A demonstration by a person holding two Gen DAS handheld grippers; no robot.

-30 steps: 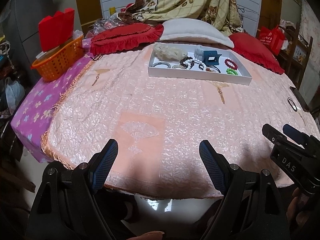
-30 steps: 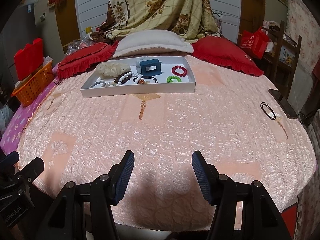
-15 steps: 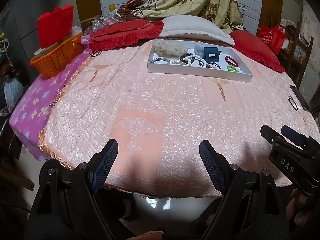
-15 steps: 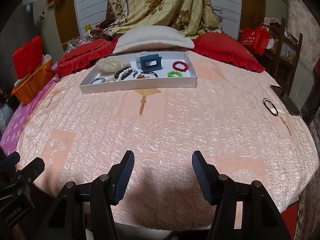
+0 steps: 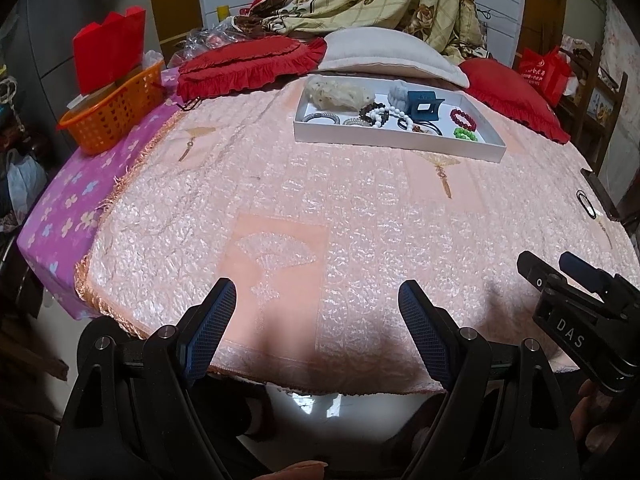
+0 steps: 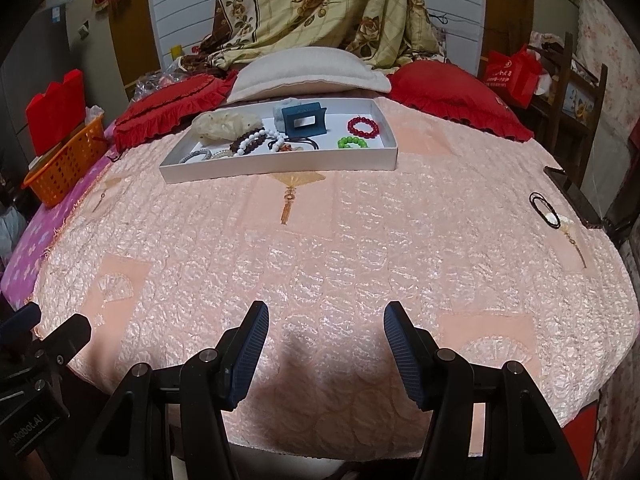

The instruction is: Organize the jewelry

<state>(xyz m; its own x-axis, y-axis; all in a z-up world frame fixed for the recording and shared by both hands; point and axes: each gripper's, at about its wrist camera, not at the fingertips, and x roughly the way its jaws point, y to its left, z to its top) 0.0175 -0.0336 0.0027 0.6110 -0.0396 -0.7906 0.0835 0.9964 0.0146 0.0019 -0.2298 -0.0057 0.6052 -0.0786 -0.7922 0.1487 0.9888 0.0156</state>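
You held your left tool (image 5: 316, 312) low over the near edge of the bed with the shiny pink quilt (image 5: 360, 216). Its two blue fingers were spread wide, with nothing between them. Your right tool (image 6: 322, 336) was spread wide too, and it pinched nothing.

Far ahead of both tools, near the pillows, sat the flat white tray (image 6: 280, 166). In it lay a red bead bracelet (image 6: 363, 126), a green bead bracelet (image 6: 352, 143), a white bead string (image 6: 256, 138), a dark teal hair claw (image 6: 302, 120) and a pale frilly hair tie (image 6: 226, 126).

Far off to the right of your right tool, a thin black hair band (image 6: 545, 208) lay alone on the quilt, well apart from the tray.

Far to the left of your left tool stood an orange plastic basket (image 5: 112, 114).
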